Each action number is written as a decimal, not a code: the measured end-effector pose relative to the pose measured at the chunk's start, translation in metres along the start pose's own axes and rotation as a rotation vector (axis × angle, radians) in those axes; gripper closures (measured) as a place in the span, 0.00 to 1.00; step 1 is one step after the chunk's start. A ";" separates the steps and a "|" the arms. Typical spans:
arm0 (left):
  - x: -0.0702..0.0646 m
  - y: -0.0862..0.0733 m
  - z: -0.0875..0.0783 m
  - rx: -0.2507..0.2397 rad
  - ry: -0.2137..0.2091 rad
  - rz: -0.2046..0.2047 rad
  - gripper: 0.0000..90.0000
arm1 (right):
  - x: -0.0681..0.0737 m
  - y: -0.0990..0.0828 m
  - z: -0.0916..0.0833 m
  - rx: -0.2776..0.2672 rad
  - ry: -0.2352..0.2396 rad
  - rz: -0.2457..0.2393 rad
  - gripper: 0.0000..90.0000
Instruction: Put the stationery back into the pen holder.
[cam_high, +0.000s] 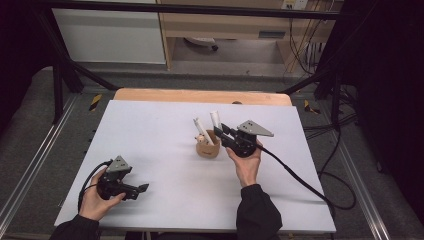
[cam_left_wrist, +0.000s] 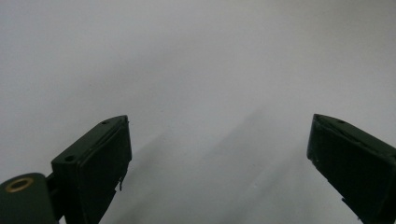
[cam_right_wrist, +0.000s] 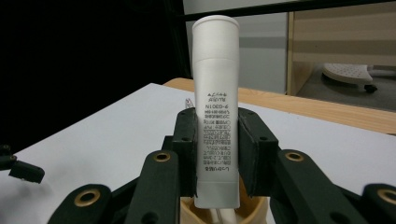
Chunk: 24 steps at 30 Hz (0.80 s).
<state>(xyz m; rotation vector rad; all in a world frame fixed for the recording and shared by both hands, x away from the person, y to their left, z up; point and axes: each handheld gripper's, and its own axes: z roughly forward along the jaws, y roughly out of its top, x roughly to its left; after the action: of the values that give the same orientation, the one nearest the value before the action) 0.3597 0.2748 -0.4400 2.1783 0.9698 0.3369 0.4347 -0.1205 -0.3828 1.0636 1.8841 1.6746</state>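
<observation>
A white tube (cam_right_wrist: 215, 107) with small printed text stands upright between the jaws of my right gripper (cam_right_wrist: 216, 154), which is shut on it. In the high view the right gripper (cam_high: 220, 131) holds that tube (cam_high: 215, 120) just above a small tan wooden cup (cam_high: 207, 148) near the table's middle. The cup's rim (cam_right_wrist: 254, 205) lies right under the tube. Another white tube (cam_high: 201, 131) leans in the cup. My left gripper (cam_high: 142, 188) rests at the table's front left, pointing right; its jaws stand wide apart over bare white tabletop (cam_left_wrist: 215, 93) with nothing between them.
The white tabletop (cam_high: 160, 145) sits on a wooden board (cam_high: 200, 95). A black cable (cam_high: 300, 180) trails from the right gripper off the table's right side. Black frame bars (cam_high: 190, 8) and pale cabinets stand beyond the far edge.
</observation>
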 end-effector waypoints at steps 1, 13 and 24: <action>0.000 0.000 0.000 0.000 -0.001 0.001 0.07 | 0.000 -0.001 0.003 -0.001 -0.002 -0.001 0.79; 0.000 0.000 0.000 0.001 -0.001 0.000 0.07 | -0.007 -0.027 0.035 0.026 0.005 0.016 0.79; 0.000 0.000 0.000 0.000 0.000 0.002 0.07 | -0.011 -0.043 0.040 0.053 0.008 0.017 0.79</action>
<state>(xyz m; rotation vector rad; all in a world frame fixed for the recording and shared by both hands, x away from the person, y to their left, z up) 0.3599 0.2752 -0.4400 2.1792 0.9677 0.3378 0.4590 -0.1027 -0.4339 1.0983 1.9398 1.6489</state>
